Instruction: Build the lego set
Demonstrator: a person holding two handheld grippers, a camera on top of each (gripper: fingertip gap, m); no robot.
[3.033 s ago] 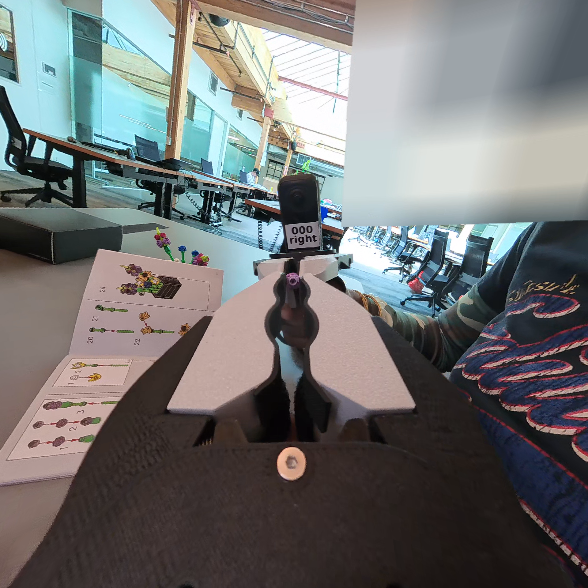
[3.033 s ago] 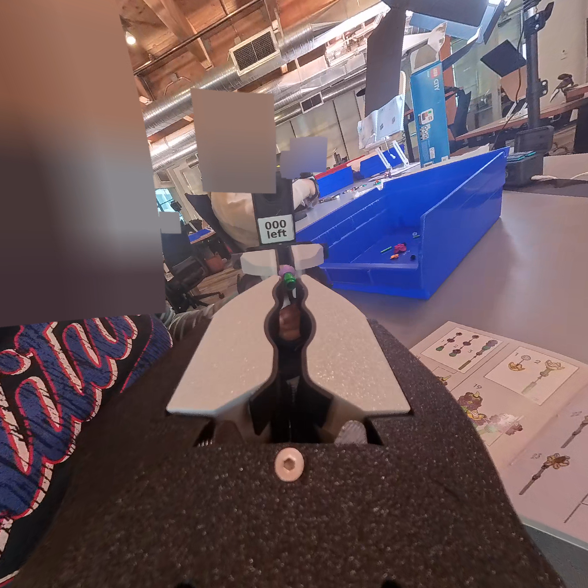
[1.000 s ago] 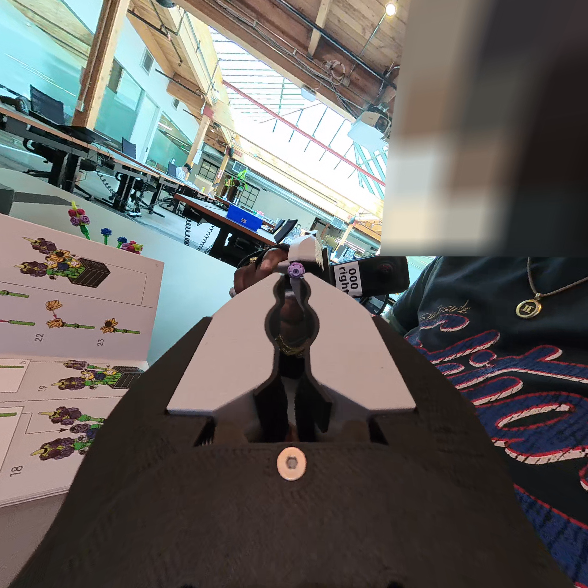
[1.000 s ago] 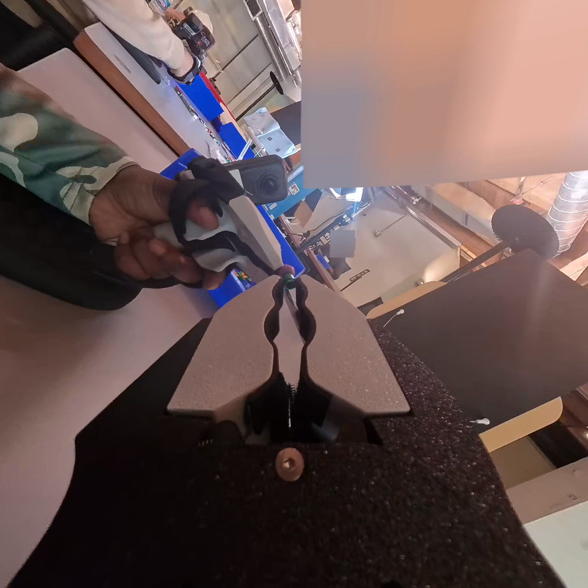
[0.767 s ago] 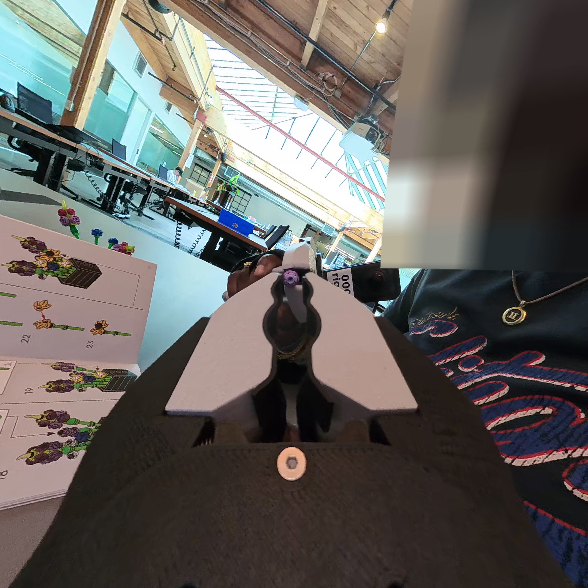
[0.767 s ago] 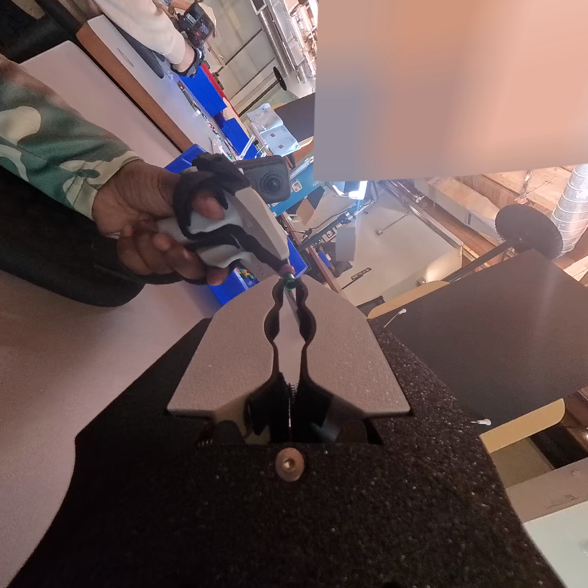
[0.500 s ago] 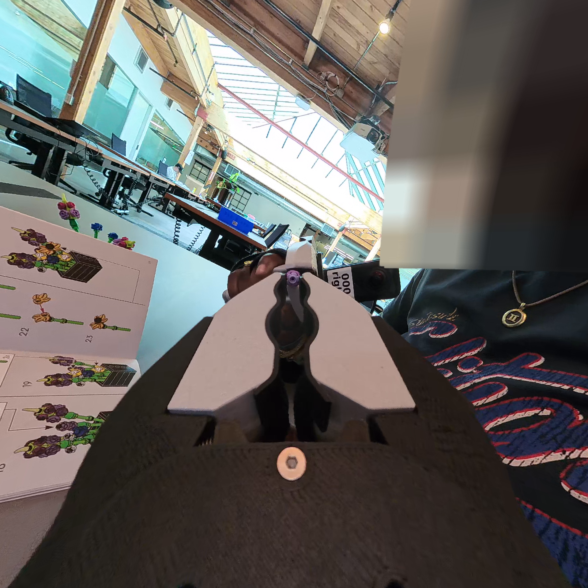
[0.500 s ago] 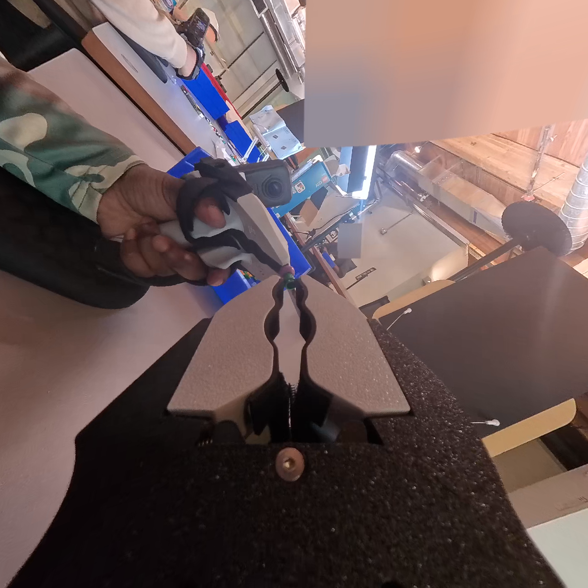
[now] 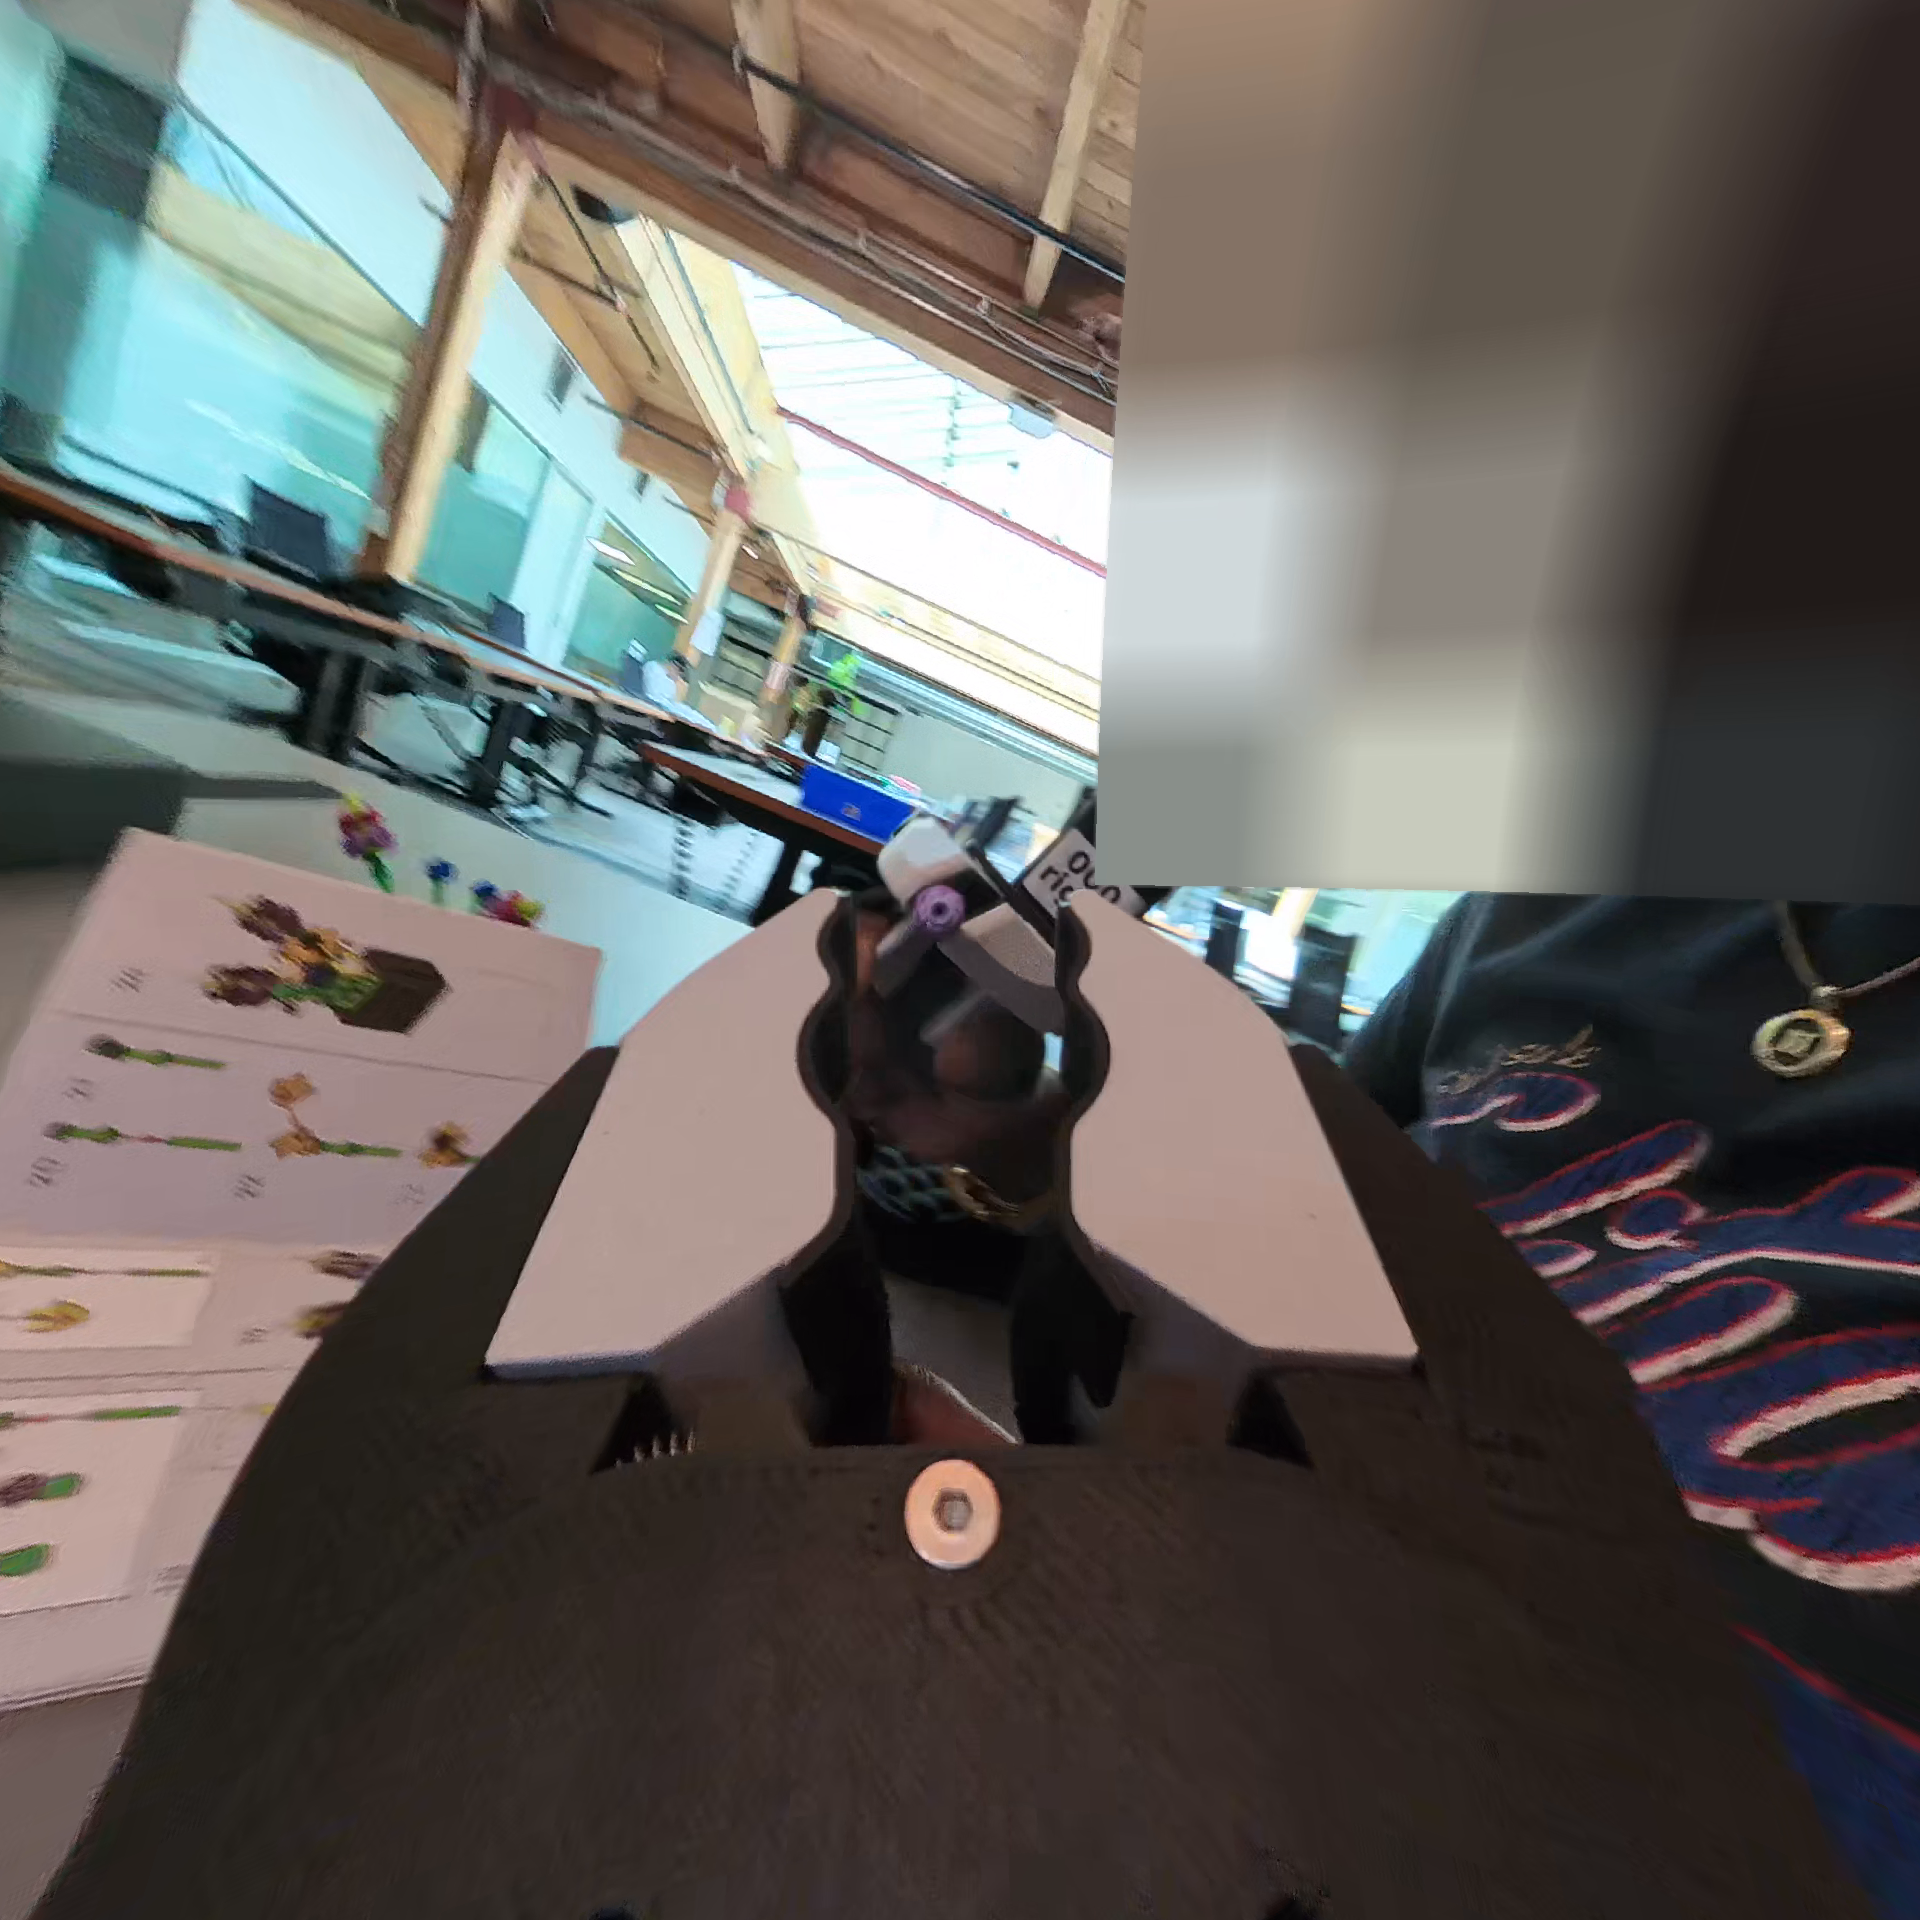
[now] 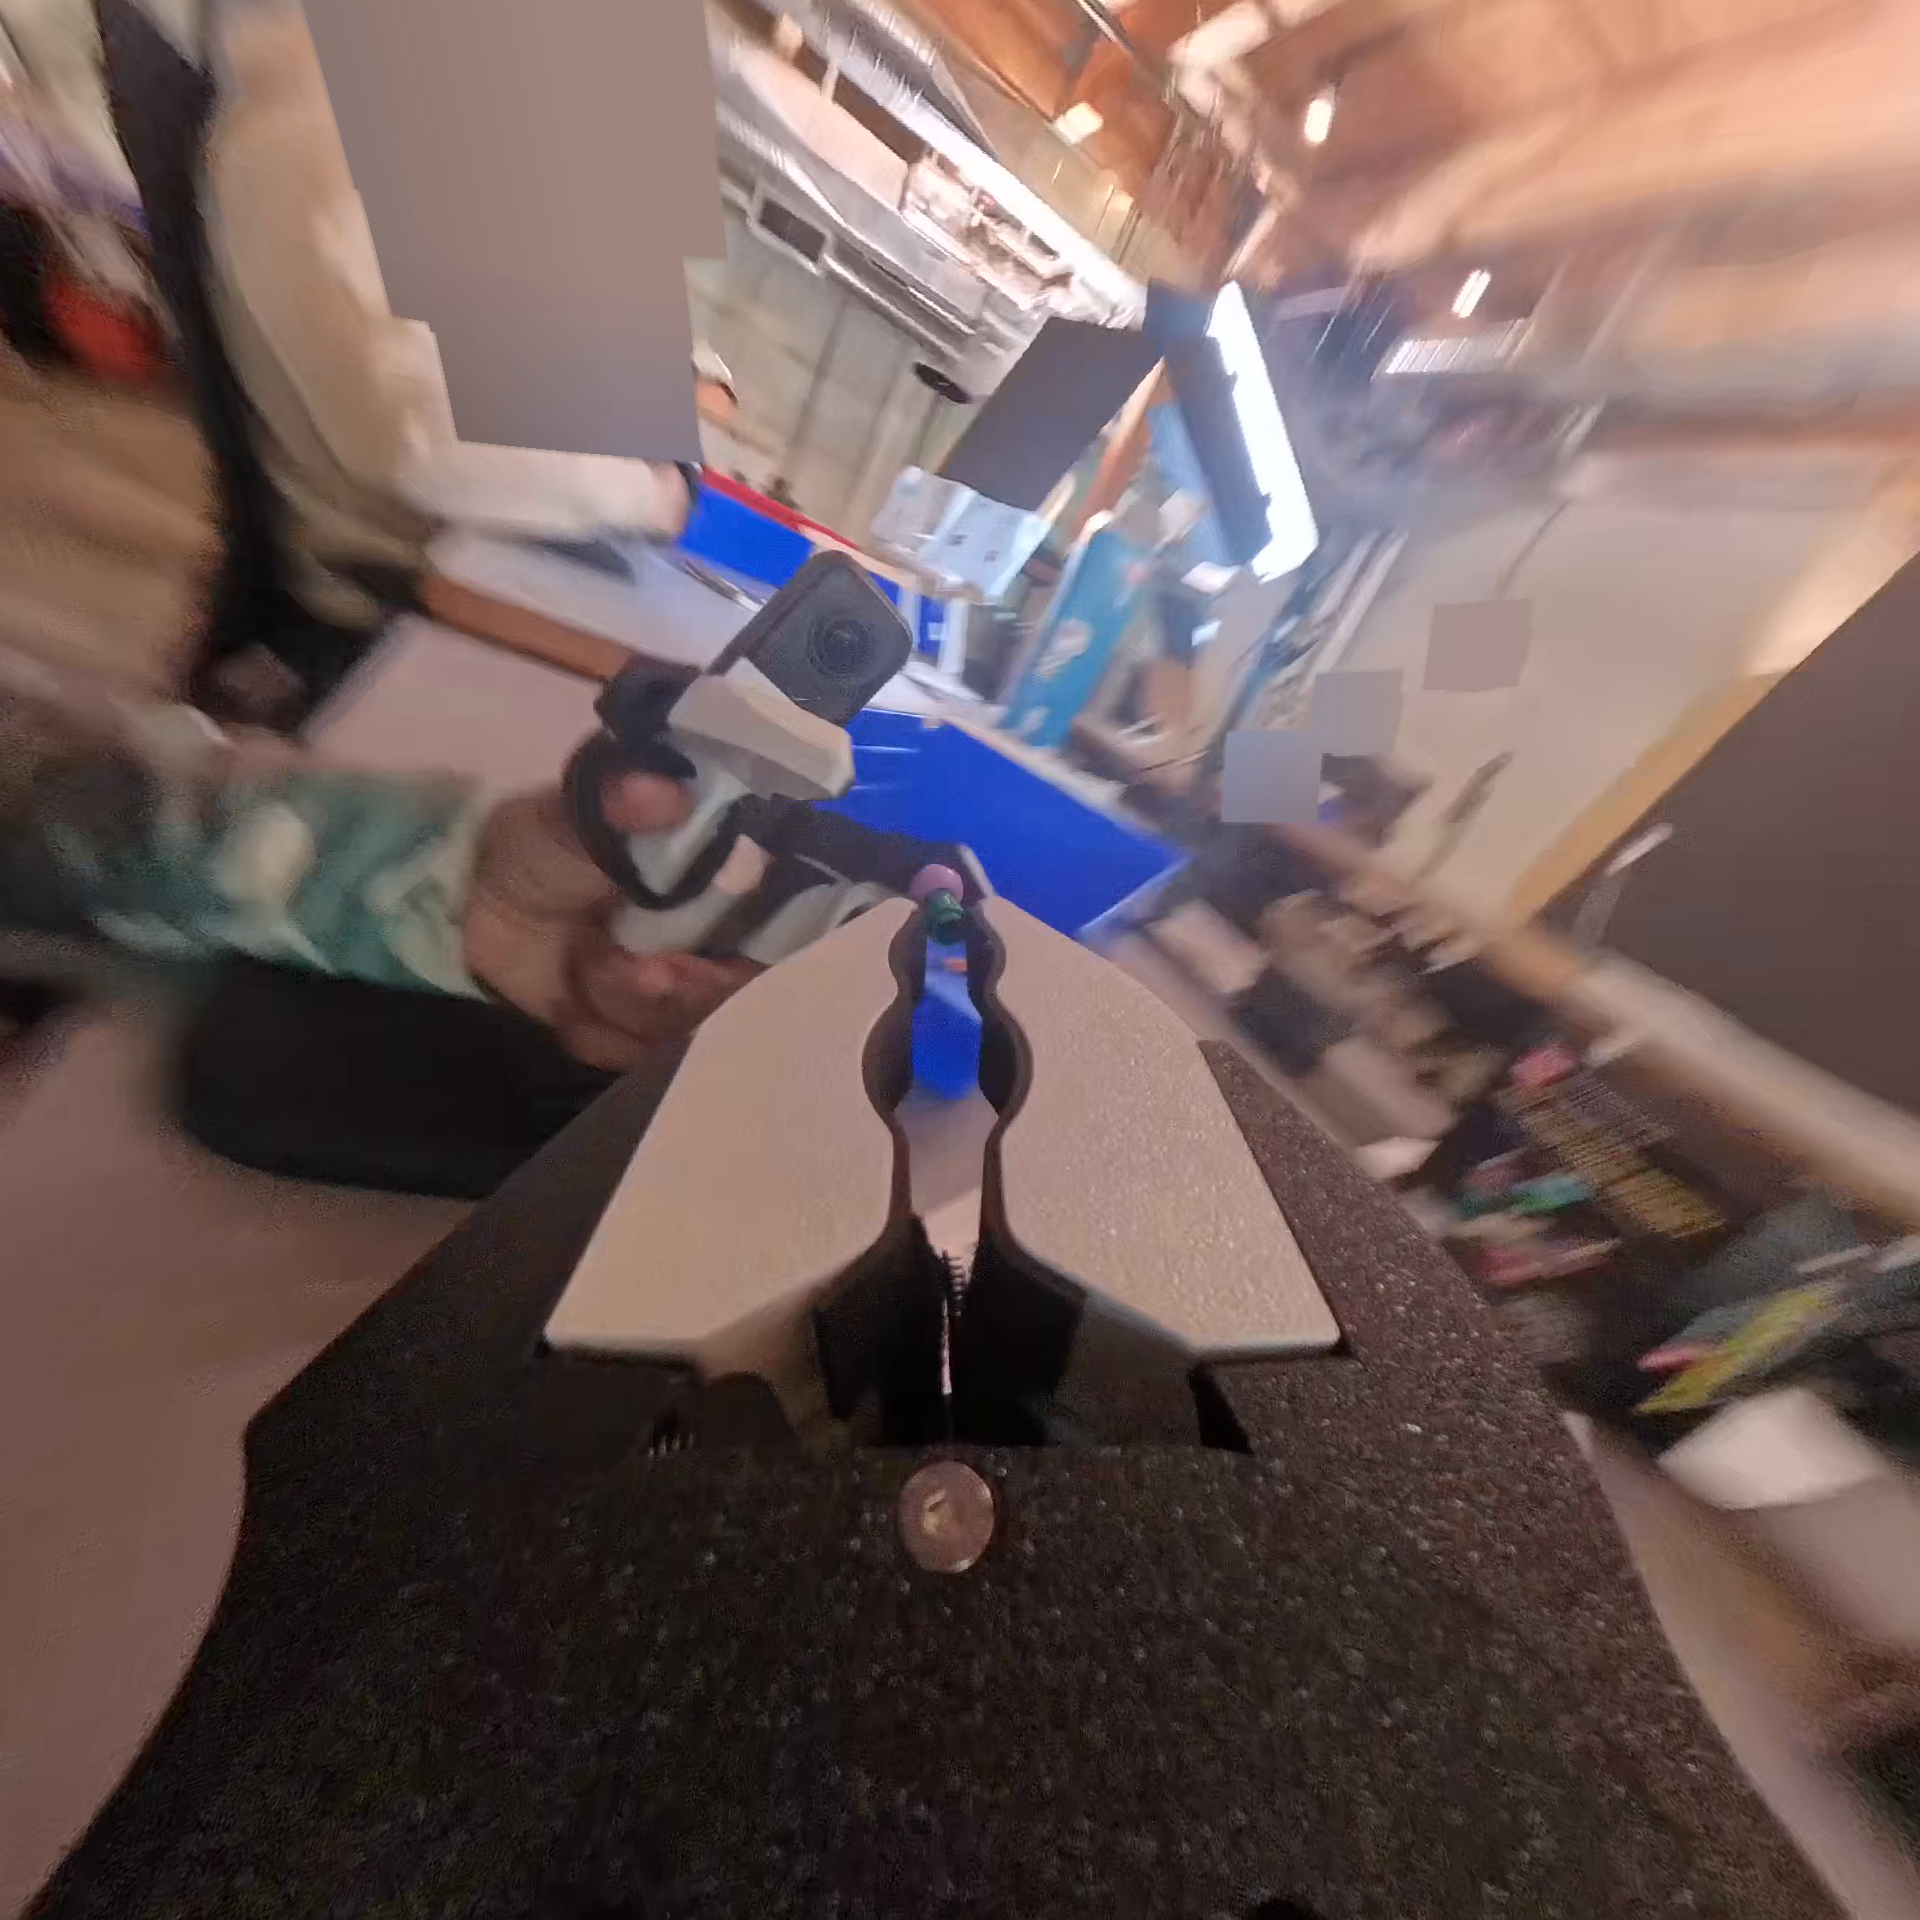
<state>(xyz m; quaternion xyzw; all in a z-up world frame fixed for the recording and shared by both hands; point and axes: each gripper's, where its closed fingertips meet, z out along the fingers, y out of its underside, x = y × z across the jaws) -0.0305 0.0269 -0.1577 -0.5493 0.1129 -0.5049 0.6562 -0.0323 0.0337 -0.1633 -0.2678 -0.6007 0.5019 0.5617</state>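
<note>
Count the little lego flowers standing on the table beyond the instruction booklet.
3: a tall purple one leftmost, a blue one beside it, a pink-blue clump rightmost; blur may hide more.

Instr. booklet [image 9: 281, 1049] on table [image 9: 665, 997], built flowers [image 9: 436, 868] behind it

The left tool [image 9: 951, 920] is showing pale grey wavy-edged fingers [image 9: 707, 1122] on a textured black body with a silver hex screw [image 9: 951, 1525]. The right tool [image 10: 948, 914] is looking alike. The person is wearing a camouflage sleeve [image 10: 312, 883], a dark printed top [image 9: 1662, 1195] and a gold pendant [image 9: 1801, 1042].
</note>
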